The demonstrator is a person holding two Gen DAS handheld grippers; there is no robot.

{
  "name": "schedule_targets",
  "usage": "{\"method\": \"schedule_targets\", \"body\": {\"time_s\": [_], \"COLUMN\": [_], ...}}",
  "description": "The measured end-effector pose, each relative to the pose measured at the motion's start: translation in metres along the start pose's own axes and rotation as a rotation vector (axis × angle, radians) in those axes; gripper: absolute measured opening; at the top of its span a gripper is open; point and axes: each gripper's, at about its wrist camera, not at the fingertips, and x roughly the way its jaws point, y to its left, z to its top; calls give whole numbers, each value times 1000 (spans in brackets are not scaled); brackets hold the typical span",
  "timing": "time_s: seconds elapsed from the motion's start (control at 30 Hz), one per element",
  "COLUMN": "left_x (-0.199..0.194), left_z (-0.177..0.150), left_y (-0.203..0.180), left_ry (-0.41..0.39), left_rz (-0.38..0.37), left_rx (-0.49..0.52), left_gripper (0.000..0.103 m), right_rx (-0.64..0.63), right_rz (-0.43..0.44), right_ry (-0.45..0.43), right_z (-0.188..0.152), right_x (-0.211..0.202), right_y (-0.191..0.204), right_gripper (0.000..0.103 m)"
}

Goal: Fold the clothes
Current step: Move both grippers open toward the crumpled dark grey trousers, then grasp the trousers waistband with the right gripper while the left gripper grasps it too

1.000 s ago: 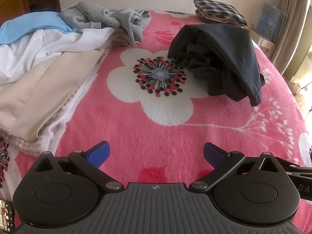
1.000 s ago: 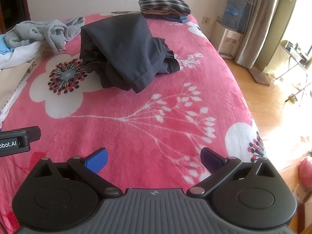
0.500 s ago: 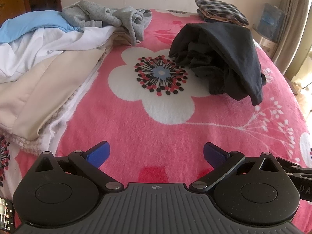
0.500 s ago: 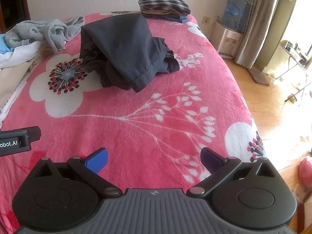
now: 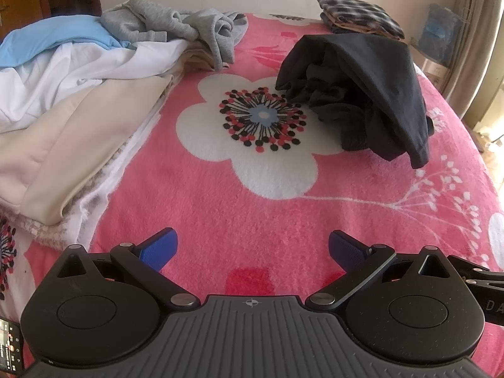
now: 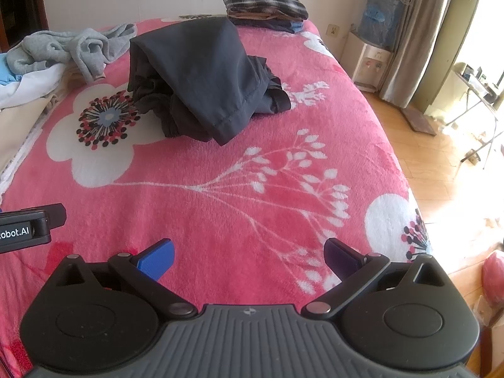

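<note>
Garment: we see the dark trousers (image 6: 201, 75) crumpled mid-bed, toward the far edge.
Tongs: left tongs (image 5: 250, 249) and right tongs (image 6: 249, 252) both spread, holding nothing, over the near edge.
Handling: we judge them soft, light, floppy.
Hold: the stitched hem (image 6: 231, 124), one tong per corner.

In the right wrist view, the left gripper (image 6: 28, 228) at the left edge bears a label reading "obot.AI". In the left wrist view, the right gripper (image 5: 485, 296) shows "DA", cut off.
</note>
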Motion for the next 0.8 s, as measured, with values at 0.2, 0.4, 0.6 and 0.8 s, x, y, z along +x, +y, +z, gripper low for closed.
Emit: {"method": "schedule_targets", "body": {"time_s": [0.2, 0.4, 0.6, 0.8], "left_x": [2, 4, 10, 18], "left_z": [-1, -1, -2, -4], "left_y": [-2, -3, -5, -7], "left_ry": [-22, -41, -59, -72], "left_rz": [-4, -19, -50, -92], "left_rx": [-1, -14, -3, 10], "left_gripper": [103, 103, 103, 103], "right_rx": [4, 11, 30, 58], "right_rz": [-2, -4, 9, 37], "right_ry": [-1, -11, -15, -87], "right_z": [0, 0, 0, 2], "right_x": [2, 4, 10, 8], "right_y": [-2, -5, -9, -15], "right_gripper": [103, 103, 103, 103]}}
